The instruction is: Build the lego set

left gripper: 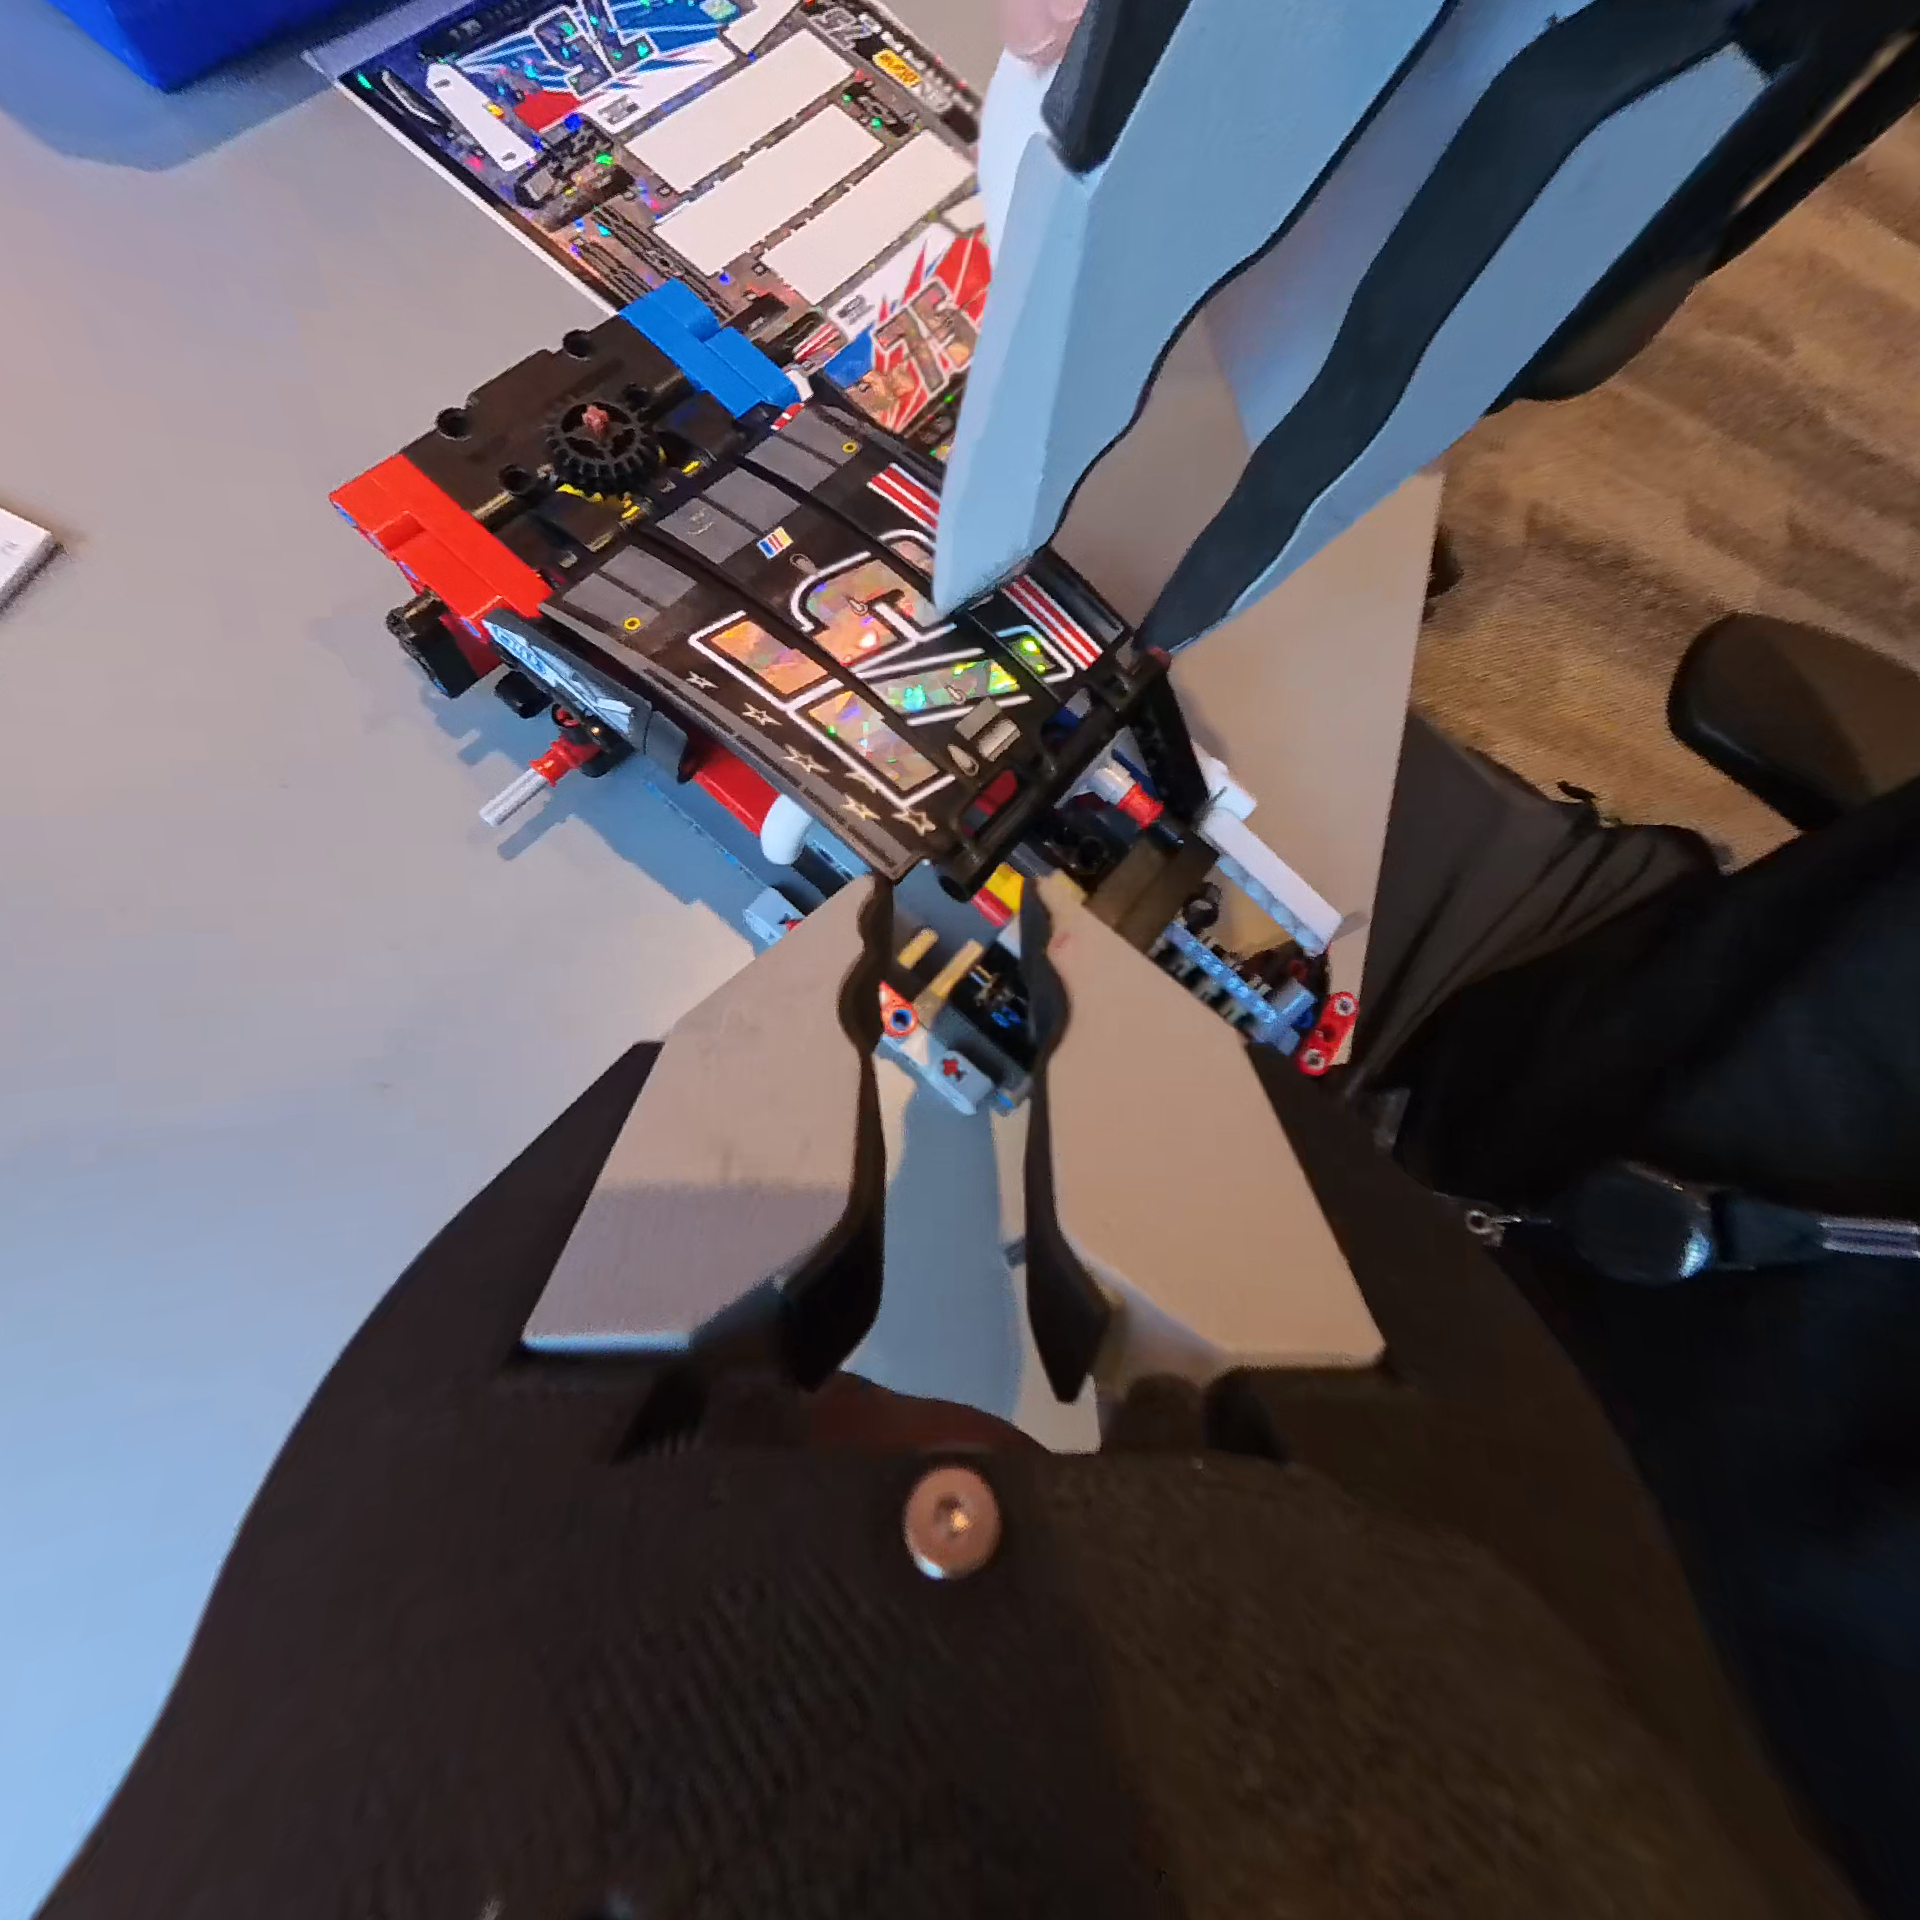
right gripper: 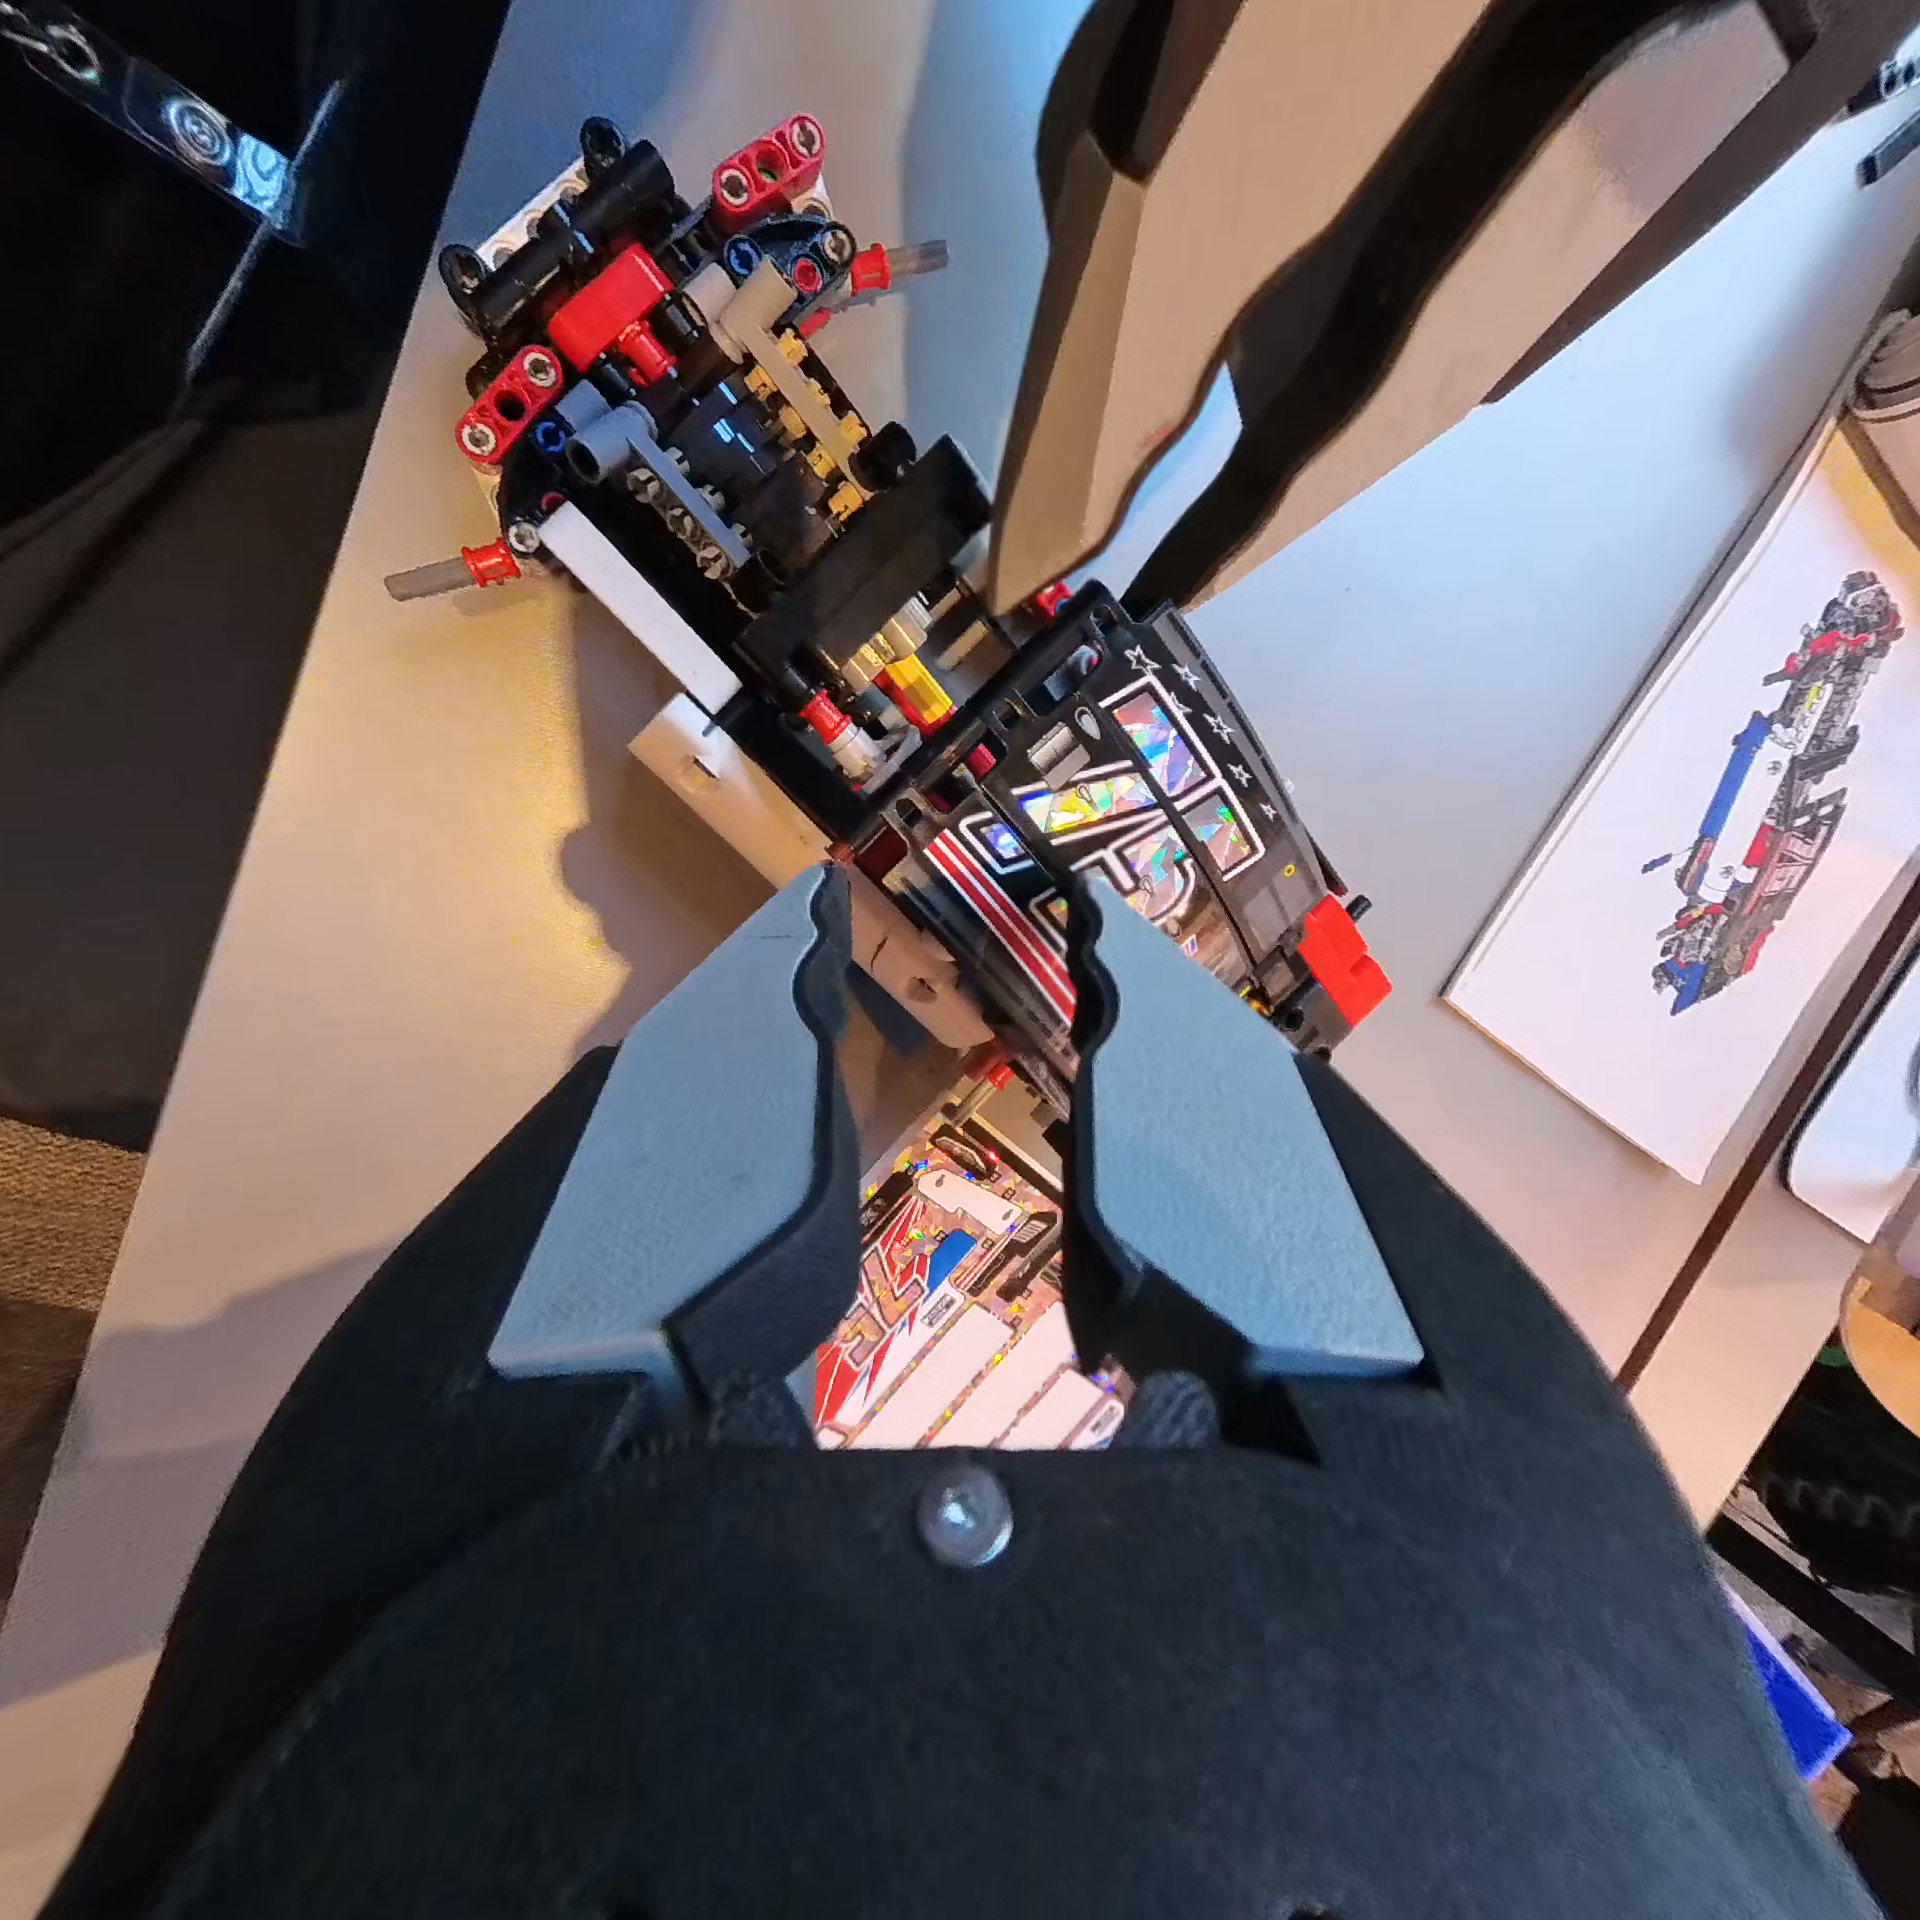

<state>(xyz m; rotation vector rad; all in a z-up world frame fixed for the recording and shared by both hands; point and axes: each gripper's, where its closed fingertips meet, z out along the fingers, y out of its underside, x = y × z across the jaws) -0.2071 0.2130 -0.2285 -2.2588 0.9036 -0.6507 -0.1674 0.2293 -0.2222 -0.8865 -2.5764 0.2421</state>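
A partly built Lego car (left gripper: pixel 582 457) lies on the grey table (left gripper: pixel 208 831), engine and axles bare at one end (right gripper: pixel 727 457). A black roof panel with shiny stickers (left gripper: pixel 831 675) sits on top and also shows in the right wrist view (right gripper: pixel 1153 790). My left gripper (left gripper: pixel 954 899) is open, its tips straddling the panel's rear edge above the chassis; it also shows in the right wrist view (right gripper: pixel 1078 603). My right gripper (right gripper: pixel 956 888) is open, one fingertip (left gripper: pixel 966 582) on the stickered top, the other at the panel's side corner.
A sticker sheet (left gripper: pixel 748 166) lies on the table just beyond the car. An open instruction booklet (right gripper: pixel 1714 831) lies to the side. A blue box (left gripper: pixel 187 31) stands at the far corner. The table edge (left gripper: pixel 1392 831) runs close to the car, with a dark chair (left gripper: pixel 1787 717) beyond it.
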